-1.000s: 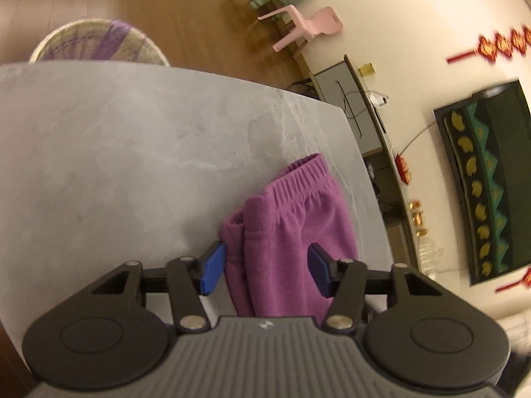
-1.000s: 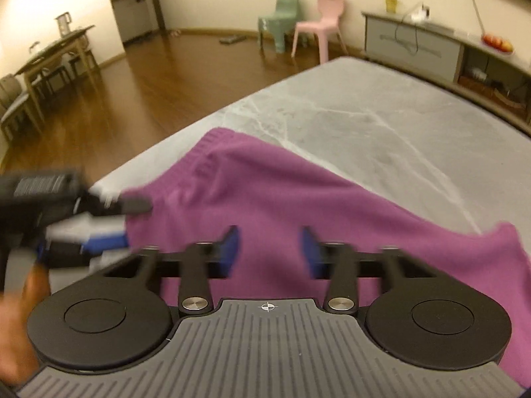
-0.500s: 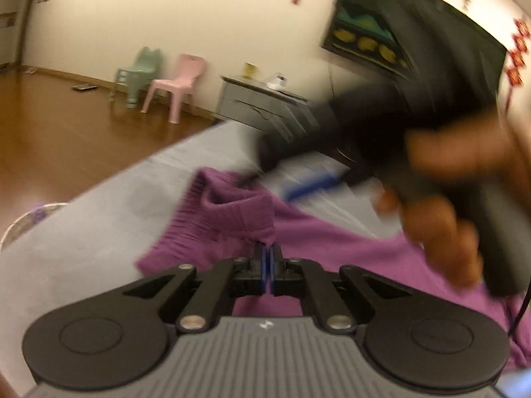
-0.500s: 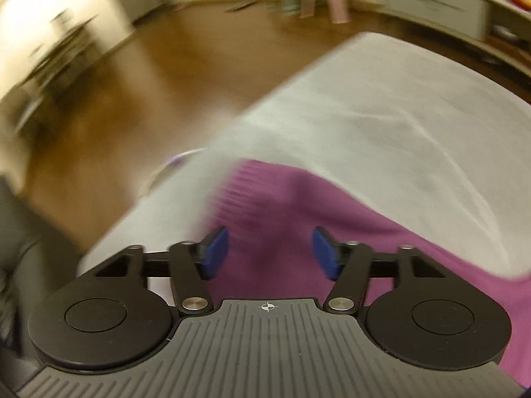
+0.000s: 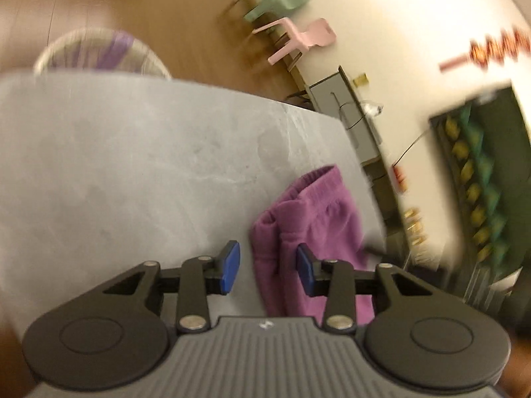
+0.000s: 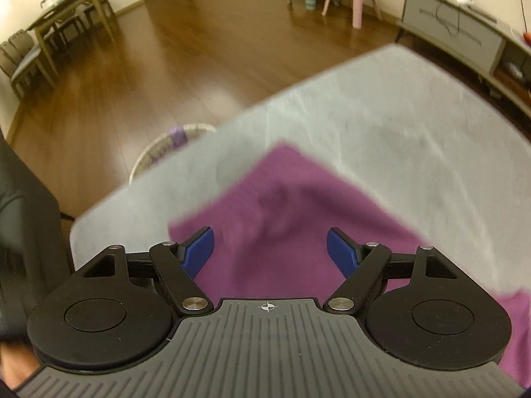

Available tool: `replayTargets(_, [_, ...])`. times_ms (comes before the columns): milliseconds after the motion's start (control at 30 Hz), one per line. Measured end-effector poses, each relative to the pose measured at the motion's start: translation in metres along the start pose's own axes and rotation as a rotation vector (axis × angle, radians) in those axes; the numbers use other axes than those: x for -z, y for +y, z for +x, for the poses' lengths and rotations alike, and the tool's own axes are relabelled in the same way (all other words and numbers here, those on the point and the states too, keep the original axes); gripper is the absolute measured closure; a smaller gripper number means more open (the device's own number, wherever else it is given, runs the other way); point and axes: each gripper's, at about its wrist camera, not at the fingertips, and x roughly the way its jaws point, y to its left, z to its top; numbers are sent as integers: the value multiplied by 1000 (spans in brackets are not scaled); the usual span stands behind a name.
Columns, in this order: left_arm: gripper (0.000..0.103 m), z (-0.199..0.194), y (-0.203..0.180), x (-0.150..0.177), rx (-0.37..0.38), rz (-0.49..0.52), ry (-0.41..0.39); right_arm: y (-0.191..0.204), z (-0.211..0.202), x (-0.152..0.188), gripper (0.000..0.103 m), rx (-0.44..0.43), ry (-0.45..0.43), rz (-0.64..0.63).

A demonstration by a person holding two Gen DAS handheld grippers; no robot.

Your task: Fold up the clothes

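Both tongs point(image 5: 268, 268) point(image 6: 270, 254) agape, purple trousers point(image 5: 312, 219) underneath

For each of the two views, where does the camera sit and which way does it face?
Left wrist: sits behind the open left gripper, tilted down at the table and purple pants; only its fingers show.
Right wrist: sits behind the open right gripper, looking over the pants toward the floor; a dark sleeve shows at left.
Shared: pants, table, basket, pink chair, cabinet.
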Motion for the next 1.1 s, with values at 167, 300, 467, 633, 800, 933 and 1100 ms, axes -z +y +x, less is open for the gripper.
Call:
replayTargets(167, [60, 18, -11, -7, 9, 47, 33, -13, 7, 50, 36, -4, 19, 59])
replayTargets(300, [82, 24, -22, -6, -34, 113, 16, -17, 10, 70, 36, -4, 3, 58])
replayTargets(467, [91, 18, -48, 6, -114, 265, -47, -8, 5, 75, 33, 10, 3, -26])
replayTargets(633, [91, 4, -94, 52, -161, 592, -153, -49, -26, 63, 52, -70, -44, 146])
replayTargets(800, [91, 5, -146, 140, -166, 1087, -233, -66, -69, 29, 26, -183, -147, 244])
replayTargets(933, [91, 3, -155, 172, -158, 1248, -251, -24, -45, -3, 24, -137, 4, 70])
replayTargets(1100, [91, -3, -155, 185, -162, 1340, -282, -2, -9, -7, 89, 97, 101, -109])
